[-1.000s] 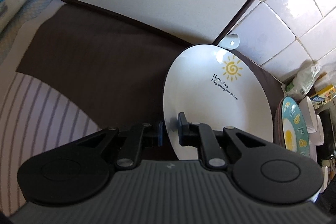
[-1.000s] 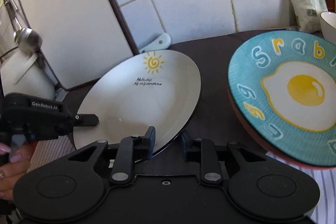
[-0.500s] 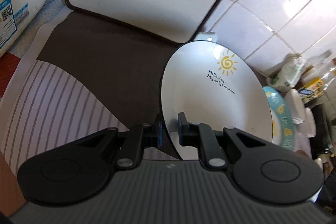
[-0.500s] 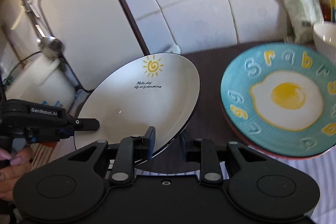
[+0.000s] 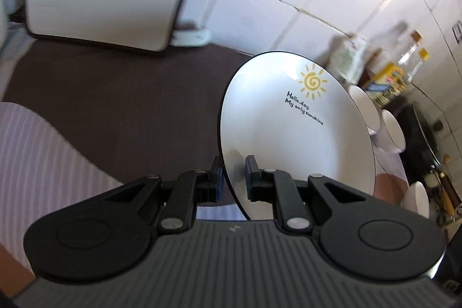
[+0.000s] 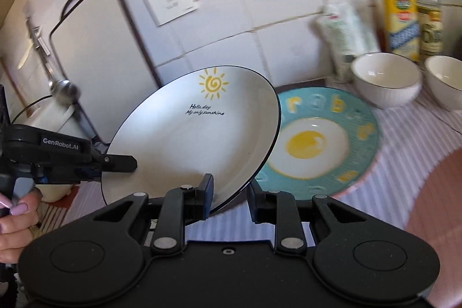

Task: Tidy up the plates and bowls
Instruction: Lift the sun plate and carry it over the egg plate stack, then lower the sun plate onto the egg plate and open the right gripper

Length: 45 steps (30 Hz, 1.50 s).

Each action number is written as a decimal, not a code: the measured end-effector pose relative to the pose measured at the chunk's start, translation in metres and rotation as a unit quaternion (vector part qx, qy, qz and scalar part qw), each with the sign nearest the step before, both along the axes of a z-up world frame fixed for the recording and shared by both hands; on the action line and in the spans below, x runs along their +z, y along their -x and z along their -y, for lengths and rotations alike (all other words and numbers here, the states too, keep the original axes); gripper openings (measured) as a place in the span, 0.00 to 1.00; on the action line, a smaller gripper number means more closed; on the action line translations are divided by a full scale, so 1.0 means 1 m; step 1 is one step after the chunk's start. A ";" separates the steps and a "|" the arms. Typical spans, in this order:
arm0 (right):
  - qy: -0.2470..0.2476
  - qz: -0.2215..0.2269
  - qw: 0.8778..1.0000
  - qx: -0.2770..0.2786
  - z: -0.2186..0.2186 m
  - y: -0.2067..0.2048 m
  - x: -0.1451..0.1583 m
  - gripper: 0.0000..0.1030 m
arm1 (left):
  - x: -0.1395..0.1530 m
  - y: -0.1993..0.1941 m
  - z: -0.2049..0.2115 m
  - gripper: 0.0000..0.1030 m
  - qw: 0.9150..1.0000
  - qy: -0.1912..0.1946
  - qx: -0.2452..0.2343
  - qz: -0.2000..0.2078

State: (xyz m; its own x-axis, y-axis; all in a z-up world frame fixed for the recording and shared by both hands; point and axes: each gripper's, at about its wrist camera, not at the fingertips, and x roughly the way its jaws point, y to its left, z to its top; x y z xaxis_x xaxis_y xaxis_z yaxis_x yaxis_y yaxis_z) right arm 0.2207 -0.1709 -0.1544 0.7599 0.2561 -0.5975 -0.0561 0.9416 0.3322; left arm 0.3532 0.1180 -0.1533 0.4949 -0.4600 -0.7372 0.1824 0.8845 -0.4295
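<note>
The white plate with the sun drawing hangs tilted above the counter, its far rim clear of the tiled wall and the upright cutting board. Its right edge overlaps the blue egg plate, which lies flat on the striped cloth; two white bowls stand behind that, near the bottles.

The left gripper pinches the plate's left rim with fingers nearly together. The right gripper clamps the near rim, fingers narrow.

Compared with a second ago, the plate sits higher and further right, now partly over the egg plate.
</note>
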 end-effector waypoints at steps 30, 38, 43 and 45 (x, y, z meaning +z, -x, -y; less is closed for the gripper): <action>0.008 -0.071 0.996 -0.045 0.073 -0.019 -0.019 0.29 | -0.034 -0.029 0.105 0.13 0.997 -0.021 -0.038 -0.057; 0.050 -0.103 0.991 -0.071 0.068 -0.036 -0.012 0.29 | -0.036 -0.035 0.119 0.13 0.996 -0.051 -0.023 -0.075; 0.087 -0.093 0.990 -0.064 0.065 -0.039 -0.010 0.28 | -0.034 -0.037 0.126 0.14 0.995 -0.075 -0.013 -0.064; 0.080 -0.092 0.991 -0.061 0.068 -0.039 -0.011 0.28 | -0.035 -0.039 0.125 0.13 0.995 -0.069 -0.010 -0.069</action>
